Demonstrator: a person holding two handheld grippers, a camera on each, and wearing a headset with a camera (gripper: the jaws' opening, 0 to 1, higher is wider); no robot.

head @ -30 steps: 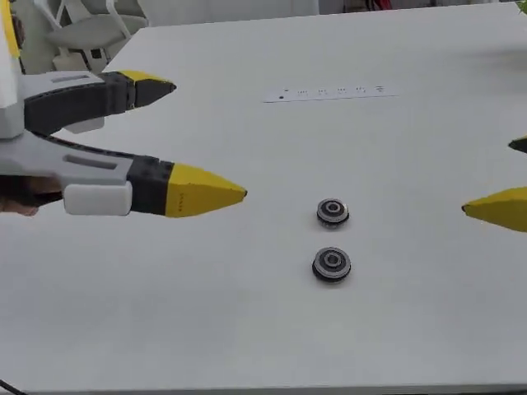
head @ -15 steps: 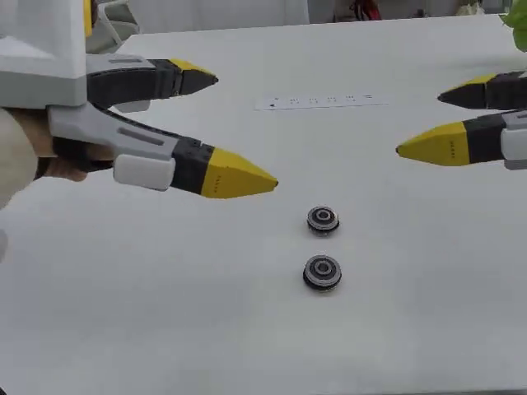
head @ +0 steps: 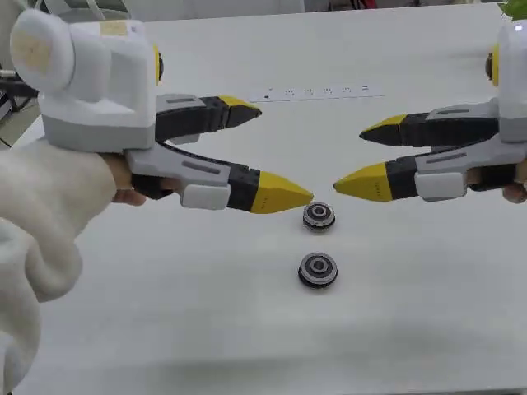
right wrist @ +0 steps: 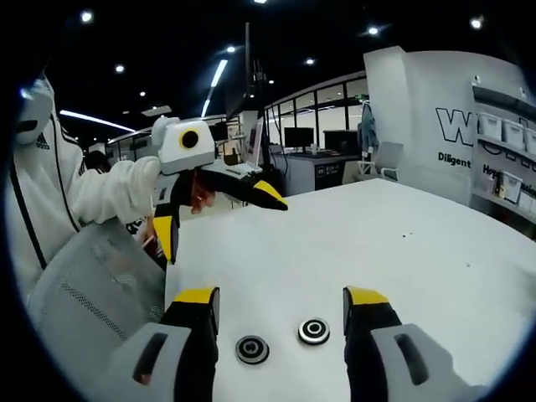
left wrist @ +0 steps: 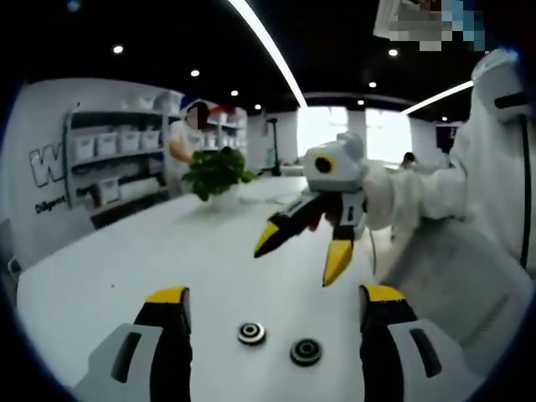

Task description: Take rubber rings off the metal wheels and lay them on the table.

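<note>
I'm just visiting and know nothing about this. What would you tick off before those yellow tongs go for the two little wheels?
1. The left tongs open: ok.
2. The right tongs open: ok.
3. Both tongs empty: ok.
4. The far wheel and near wheel flat on the table, apart: ok.
5. Dark rings on both wheels: ok, it seems; how tightly they sit, cannot tell.
6. Tongs down at a wheel: not ok, both hover above the table.

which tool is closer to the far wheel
Left, slightly. The left tool has its lower tip just left of the far wheel; the right tool is farther off, on the wheel's right.
</note>
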